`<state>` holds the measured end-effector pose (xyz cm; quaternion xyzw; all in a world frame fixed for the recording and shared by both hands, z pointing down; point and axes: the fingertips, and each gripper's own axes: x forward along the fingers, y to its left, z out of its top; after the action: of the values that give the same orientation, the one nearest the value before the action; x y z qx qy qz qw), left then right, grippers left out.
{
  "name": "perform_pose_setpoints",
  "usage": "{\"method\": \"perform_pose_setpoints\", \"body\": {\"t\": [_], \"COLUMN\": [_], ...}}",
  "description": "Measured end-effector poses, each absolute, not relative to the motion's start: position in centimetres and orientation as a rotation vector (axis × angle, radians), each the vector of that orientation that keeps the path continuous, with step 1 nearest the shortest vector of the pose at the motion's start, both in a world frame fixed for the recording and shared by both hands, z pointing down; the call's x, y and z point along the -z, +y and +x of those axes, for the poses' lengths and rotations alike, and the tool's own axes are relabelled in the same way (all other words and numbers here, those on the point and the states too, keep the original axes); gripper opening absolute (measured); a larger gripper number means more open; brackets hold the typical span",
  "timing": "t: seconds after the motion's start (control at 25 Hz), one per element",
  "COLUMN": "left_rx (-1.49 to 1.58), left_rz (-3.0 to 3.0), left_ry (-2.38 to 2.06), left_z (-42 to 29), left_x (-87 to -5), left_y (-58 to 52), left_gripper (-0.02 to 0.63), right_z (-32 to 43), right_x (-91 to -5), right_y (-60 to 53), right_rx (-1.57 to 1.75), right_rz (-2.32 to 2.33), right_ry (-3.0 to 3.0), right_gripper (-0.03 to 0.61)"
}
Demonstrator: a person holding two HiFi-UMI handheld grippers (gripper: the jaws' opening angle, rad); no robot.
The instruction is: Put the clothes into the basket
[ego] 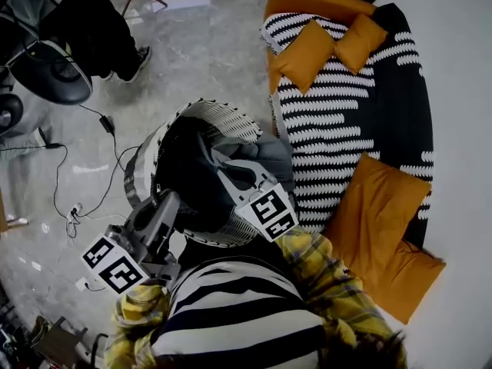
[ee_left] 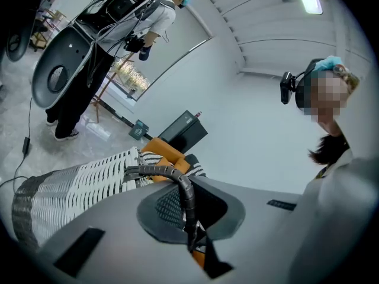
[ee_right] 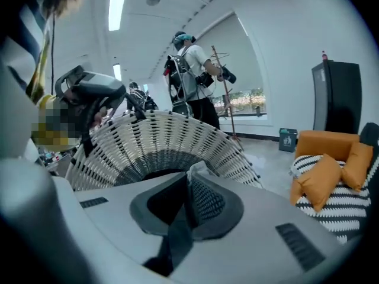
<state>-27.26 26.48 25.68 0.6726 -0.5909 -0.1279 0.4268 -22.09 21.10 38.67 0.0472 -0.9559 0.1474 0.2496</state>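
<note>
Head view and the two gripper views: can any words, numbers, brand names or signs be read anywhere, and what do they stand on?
No readable words or numbers in any view.
Left marker cube: black-and-white square patterns, not letters.
Right marker cube: likewise patterns only.
Small dark bin on the floor: a pale sign on its front, too small to read.

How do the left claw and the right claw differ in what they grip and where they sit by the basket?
The left claw is clamped on the dark wrapped handle of the basket; the right claw pinches a pale bit of cloth. The left claw sits outside the basket's rim; the right claw reaches over its opening. Both are shut.
</note>
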Motion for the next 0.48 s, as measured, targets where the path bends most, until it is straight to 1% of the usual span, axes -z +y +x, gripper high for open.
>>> {"method": "perform_pose_setpoints", "body": {"t": [0.32,0.36,0.4,0.44,0.48], "left_rx": [0.35,0.351,0.352,0.353,0.353], "left_rz": [1.662,1.659,1.656,1.653,1.649], "left_ry": [-1.509,-1.512,-1.515,-1.517,-1.52], "left_z": [-27.7,-27.8,-27.9,-28.1,-28.2], "left_x": [-25.2,-25.2,-25.2,-25.2,-25.3], "left_y": [27.6,27.7,27.7,27.7,27.8], "left_gripper": [0.014,0.014,0.014,0.014,0.014], "right_z": [-22.6,-22.6,-22.6,-22.5,-22.4], "right_x": [-42.3,-42.5,-42.6,-42.6,-42.7], "right_y": [27.9,28.0,28.0,27.8,27.6], "right_rx": [-0.216,-0.193,-0.177,-0.168,-0.167], "right_rz": [-0.168,-0.173,-0.174,-0.171,-0.162], "right_ry": [-2.442,-2.436,-2.434,-2.435,-2.437], "right_gripper": [0.052,0.072,0.12,0.153,0.155]}}
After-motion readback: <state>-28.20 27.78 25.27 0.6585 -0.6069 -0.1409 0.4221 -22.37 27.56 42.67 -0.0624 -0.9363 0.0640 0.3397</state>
